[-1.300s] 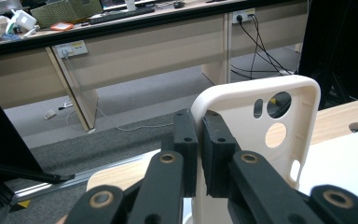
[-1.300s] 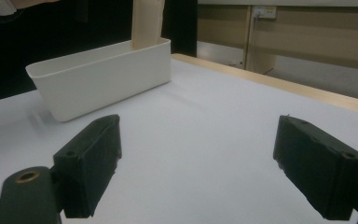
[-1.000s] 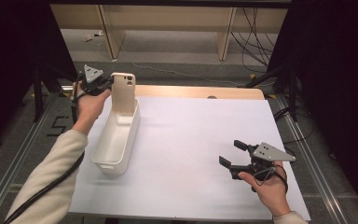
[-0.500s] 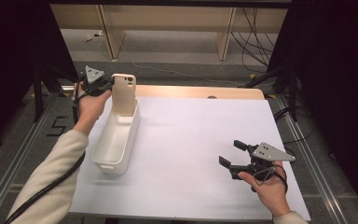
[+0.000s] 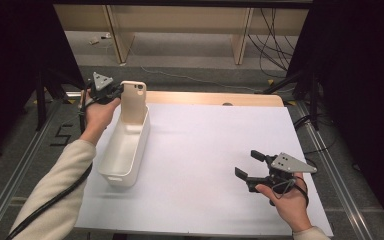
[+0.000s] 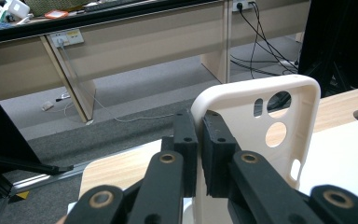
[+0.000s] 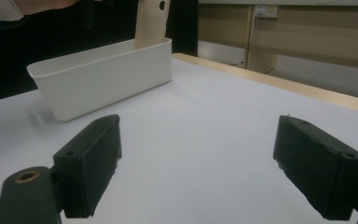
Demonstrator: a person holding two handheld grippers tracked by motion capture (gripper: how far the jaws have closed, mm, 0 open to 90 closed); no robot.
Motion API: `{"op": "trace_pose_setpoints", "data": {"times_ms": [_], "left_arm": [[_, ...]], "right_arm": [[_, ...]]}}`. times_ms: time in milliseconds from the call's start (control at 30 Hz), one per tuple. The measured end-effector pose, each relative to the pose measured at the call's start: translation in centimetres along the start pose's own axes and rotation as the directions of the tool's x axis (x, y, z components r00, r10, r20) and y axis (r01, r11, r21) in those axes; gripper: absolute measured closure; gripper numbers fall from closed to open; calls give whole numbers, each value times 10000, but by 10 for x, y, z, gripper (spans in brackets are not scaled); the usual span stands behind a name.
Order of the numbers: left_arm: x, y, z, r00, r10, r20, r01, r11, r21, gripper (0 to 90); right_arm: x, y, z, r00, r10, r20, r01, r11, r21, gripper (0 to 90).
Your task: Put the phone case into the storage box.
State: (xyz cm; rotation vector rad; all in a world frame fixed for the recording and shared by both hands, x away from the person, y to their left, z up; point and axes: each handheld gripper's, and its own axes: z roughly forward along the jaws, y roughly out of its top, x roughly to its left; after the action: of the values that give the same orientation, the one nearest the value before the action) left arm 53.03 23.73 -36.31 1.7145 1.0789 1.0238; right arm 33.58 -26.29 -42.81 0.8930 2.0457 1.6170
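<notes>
A cream phone case stands upright at the far end of a long white bin on the left of the table. My left gripper is shut on the case's left edge. In the left gripper view the two black pads pinch the case at its rim, beside the camera cut-outs. My right gripper rests low over the white table near the front right, jaws wide apart and nothing between them. The right gripper view looks across the table at the bin and the case.
A white sheet covers the table, with a bare wooden strip along its far edge. Metal rails run along both sides. Beyond the table are desk legs and cables on the floor.
</notes>
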Motion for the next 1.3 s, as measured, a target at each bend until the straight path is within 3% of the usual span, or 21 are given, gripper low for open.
{"op": "trace_pose_setpoints", "data": {"times_ms": [200,467,500,1300], "left_arm": [[1,-1,1,9999,135,24,-135,9999,30,851],[1,-3,2,10000,16,31,-17,10000,77,851],[-7,-6,3,9940,-1089,54,1089,9941,6,851],[-8,-15,10,9920,-1260,-70,1262,9915,320,850]], "right_arm": [[0,0,-1,10000,-31,46,31,10000,11,164],[0,1,-1,10000,56,82,-56,10000,63,164],[0,1,-1,9999,58,94,-59,10000,56,164],[0,0,-1,9999,-67,117,67,10000,9,164]]}}
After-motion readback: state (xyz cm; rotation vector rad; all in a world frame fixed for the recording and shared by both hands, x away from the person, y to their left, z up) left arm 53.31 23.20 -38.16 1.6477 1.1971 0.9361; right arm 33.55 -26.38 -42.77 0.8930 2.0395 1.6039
